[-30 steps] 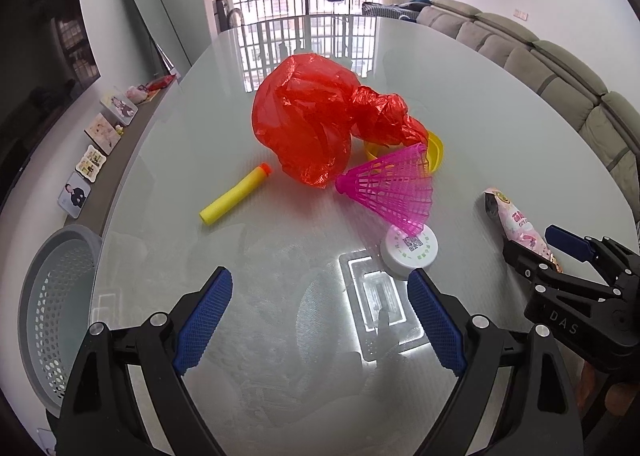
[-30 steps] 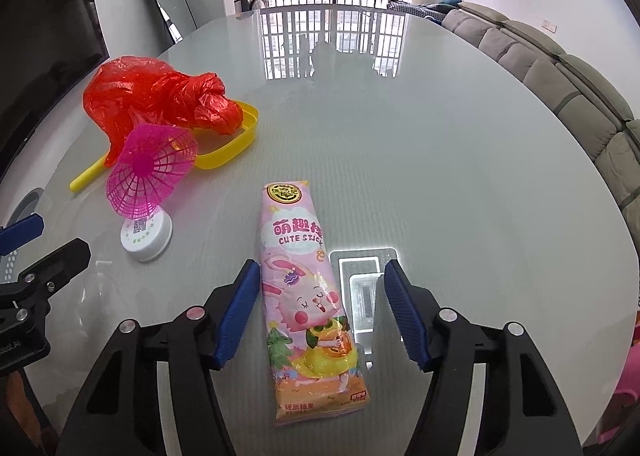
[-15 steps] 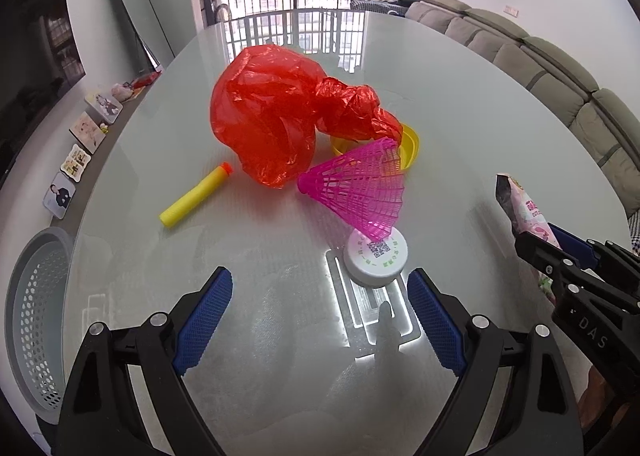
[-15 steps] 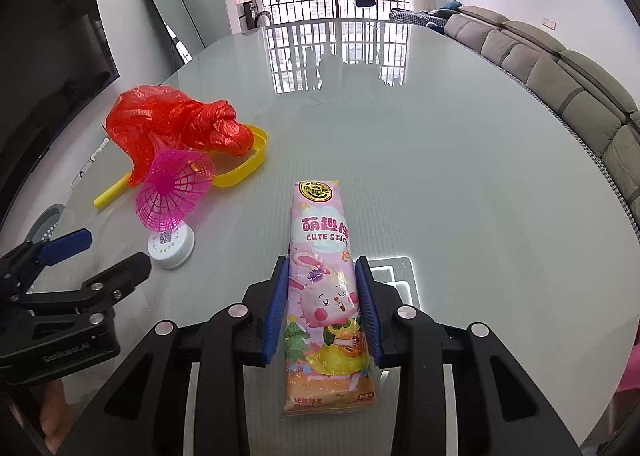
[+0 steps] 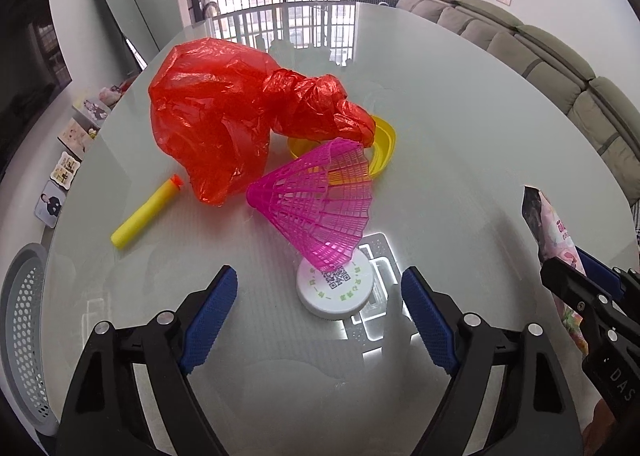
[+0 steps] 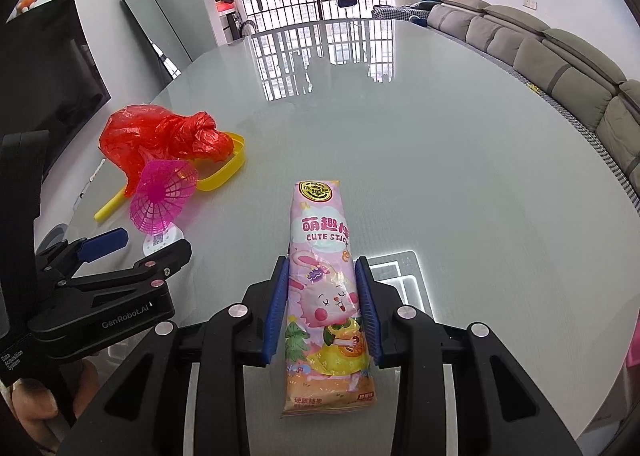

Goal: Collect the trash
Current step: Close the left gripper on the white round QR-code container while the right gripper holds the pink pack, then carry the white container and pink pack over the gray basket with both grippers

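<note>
— On the glass table (image 6: 440, 144), what's ahead?
— My right gripper (image 6: 322, 308) clamps the pink snack packet (image 6: 322, 276). My left gripper (image 5: 316, 316) gapes before a white lid (image 5: 336, 290), pink shuttlecock (image 5: 324, 208) leaning on it, red bag (image 5: 224, 120) behind.

Item count, surface (image 5: 460, 116):
- Red plastic bag (image 5: 224, 116): 1, far left.
- Pink shuttlecock (image 5: 320, 204): 1.
- White round cap (image 5: 336, 290): 1, near shuttlecock.
- Yellow foam dart (image 5: 146, 212): 1, left.
- Yellow lid (image 5: 386, 142): 1, partly under bag.
- Pink snack packet (image 6: 324, 296): 1, right.
- Tongs: 2, left tongs (image 5: 318, 322), right tongs (image 6: 323, 310).
- Perforated grey basket (image 5: 22, 320): 1, beside surface, near left.
</note>
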`<state>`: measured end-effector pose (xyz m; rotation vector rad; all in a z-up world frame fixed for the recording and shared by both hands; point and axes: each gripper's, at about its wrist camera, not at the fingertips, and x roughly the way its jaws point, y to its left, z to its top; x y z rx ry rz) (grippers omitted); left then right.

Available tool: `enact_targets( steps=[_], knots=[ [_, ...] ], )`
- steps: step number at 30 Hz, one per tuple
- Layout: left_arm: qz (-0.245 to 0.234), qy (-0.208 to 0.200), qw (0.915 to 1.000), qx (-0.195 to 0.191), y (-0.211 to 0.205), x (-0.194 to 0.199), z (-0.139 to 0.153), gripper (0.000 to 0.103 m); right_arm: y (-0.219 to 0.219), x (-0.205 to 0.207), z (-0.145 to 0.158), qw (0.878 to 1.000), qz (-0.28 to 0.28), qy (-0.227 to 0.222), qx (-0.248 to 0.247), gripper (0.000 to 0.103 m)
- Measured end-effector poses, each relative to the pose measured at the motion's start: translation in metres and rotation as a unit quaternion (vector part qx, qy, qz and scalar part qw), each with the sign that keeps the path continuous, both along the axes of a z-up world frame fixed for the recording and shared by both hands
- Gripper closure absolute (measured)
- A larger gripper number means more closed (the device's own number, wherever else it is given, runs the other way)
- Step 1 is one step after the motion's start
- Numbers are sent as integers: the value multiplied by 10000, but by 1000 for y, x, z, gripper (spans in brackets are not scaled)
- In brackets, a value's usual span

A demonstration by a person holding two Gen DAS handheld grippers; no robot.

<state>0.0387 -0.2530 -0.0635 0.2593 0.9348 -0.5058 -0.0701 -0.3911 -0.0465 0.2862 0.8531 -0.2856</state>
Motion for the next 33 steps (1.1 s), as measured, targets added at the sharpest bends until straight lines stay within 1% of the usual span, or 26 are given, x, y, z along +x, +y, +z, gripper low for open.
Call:
enact_targets(
  steps=[1, 2, 4, 8, 10, 11, 16, 26, 33],
  knots=[
    [-21, 32, 10000, 19, -2, 0, -1, 30, 0, -1, 0, 10000, -11, -2, 10, 70],
    [-34, 49, 10000, 32, -4, 0, -3, 30, -1, -1, 0, 10000, -25, -9, 20, 70],
    [-71, 36, 10000, 15, -5, -1, -3, 34, -2, -2, -2, 10000, -52, -22, 59, 70],
    [-122, -5, 9999, -14, -4, -3, -2, 50, -2, -2, -5, 9999, -76, -9, 121, 70],
    [-158, -7, 9999, -30, -4, -5, -1, 61, 0, 0, -5, 9999, -57, 5, 115, 70],
    [-178, -8, 9998, -29, -4, -6, 0, 64, 1, -1, -5, 9999, -51, 5, 112, 70],
    [-237, 52, 9997, -49, 1, -8, 2, 64, 6, -3, -2, 9999, -59, -27, 105, 70],
    [-288, -55, 9995, -117, 23, -25, 15, 64, 28, -13, 4, 9999, -30, -80, 59, 70],
    [-222, -191, 9994, -178, 53, -44, 22, 64, 53, -23, 9, 9998, 78, -160, 10, 70]
  ],
)
